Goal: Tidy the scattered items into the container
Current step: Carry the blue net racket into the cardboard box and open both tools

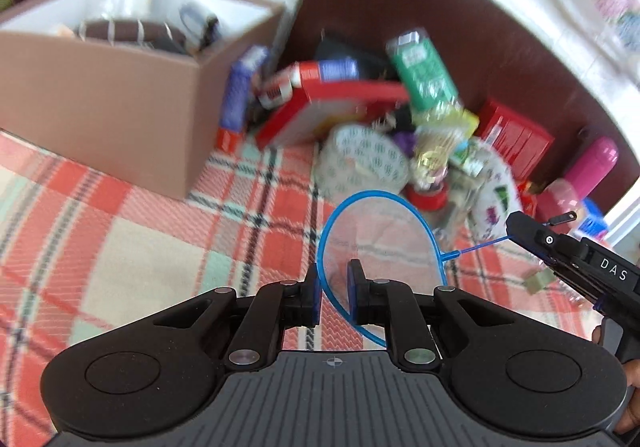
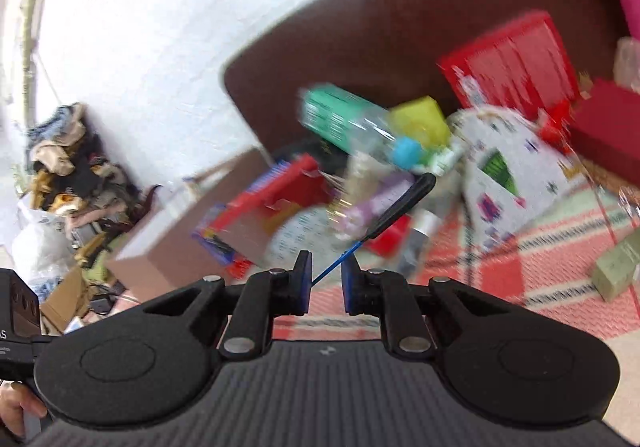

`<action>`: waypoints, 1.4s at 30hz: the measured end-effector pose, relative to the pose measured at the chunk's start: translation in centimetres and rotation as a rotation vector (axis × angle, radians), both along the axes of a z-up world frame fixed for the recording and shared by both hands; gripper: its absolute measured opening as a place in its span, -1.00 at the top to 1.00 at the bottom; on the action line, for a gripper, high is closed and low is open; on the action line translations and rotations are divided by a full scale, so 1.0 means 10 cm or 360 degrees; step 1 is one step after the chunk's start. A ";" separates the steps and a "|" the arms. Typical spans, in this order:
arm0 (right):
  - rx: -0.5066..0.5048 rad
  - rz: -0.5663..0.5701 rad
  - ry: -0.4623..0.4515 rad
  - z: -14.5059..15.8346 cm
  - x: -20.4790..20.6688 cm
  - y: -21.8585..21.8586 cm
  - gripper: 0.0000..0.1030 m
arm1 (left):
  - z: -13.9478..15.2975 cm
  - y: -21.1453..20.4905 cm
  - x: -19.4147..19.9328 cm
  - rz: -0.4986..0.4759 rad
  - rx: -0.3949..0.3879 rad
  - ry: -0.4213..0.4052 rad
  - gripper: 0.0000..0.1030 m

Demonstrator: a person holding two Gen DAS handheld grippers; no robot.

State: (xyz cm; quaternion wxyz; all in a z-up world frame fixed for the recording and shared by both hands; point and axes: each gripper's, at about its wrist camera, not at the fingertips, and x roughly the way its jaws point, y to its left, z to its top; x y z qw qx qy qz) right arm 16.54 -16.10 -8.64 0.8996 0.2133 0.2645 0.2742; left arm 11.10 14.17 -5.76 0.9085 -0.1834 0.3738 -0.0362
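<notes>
Left gripper: the left gripper [image 1: 334,289] has its jaws parted by a narrow gap; the blue rim of the small net [image 1: 380,243] passes between them, and whether the pads press on it cannot be told.
Right gripper: the right gripper [image 2: 323,274] also shows a gap between its pads, with the net's thin blue wire handle [image 2: 338,263] running through the gap; contact is unclear. In the left wrist view it [image 1: 520,225] enters from the right, at the handle's end.
Net: round blue hoop with clear mesh, over the plaid mat, near side of the pile, its black grip [image 2: 404,207] pointing toward the clutter.
Open room: the checked red-and-cream mat [image 1: 140,247] lies bare to the near left, between the box and the left gripper.
Edges: a dark brown board [image 1: 420,7] curves behind the pile at the far side; white wall beyond.
Container: the cardboard box [image 1: 120,99] stands far left, open on top, just beside the pile.
Box contents: blurred dark striped item and a few other things; cannot tell exactly.
Pile: red flat box [image 1: 320,115], green packet [image 1: 424,75], patterned white roll [image 1: 360,163], red tape roll [image 1: 428,197], pink bottle [image 1: 592,167] far right, all crowded together.
Far left, right wrist view: a heap of clothes [image 2: 68,167] against the wall.
</notes>
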 end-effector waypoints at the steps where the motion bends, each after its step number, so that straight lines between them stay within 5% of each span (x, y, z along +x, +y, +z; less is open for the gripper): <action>1: 0.0006 0.0024 -0.0028 0.08 -0.03 0.05 0.66 | 0.07 0.07 -0.05 0.0021 0.0006 -0.0023 0.84; 10: 0.0045 0.0268 -0.0217 0.76 0.01 0.85 0.66 | 0.70 0.79 -0.35 0.0198 0.0079 -0.0208 0.83; 19: 0.0132 0.0373 -0.0215 1.21 0.65 1.75 0.66 | 1.17 1.68 0.08 0.0326 0.0070 -0.0315 0.80; 29: 0.0014 0.0465 -0.0083 0.90 1.26 2.51 0.65 | 0.77 2.43 0.77 0.0453 0.0010 -0.0176 0.71; 33: -0.0061 0.0519 -0.0022 0.70 1.40 2.68 0.57 | 0.59 2.54 0.90 0.0482 0.0012 -0.0124 0.32; 34: -0.0087 0.0537 -0.0011 0.66 1.43 2.72 0.49 | 0.56 2.57 0.92 0.0502 0.0008 -0.0114 0.15; 35: -0.0113 0.0555 -0.0001 0.63 1.45 2.76 0.10 | 0.53 2.59 0.93 0.0535 0.0000 -0.0106 -0.28; 37: -0.0191 0.0575 -0.0029 0.60 1.43 2.83 -0.72 | 0.50 2.63 0.92 0.0583 -0.0008 -0.0104 -0.56; 42: -0.0269 0.0539 -0.0122 0.65 1.33 2.78 -0.73 | 0.56 2.55 0.83 0.0571 0.0092 -0.0147 -0.60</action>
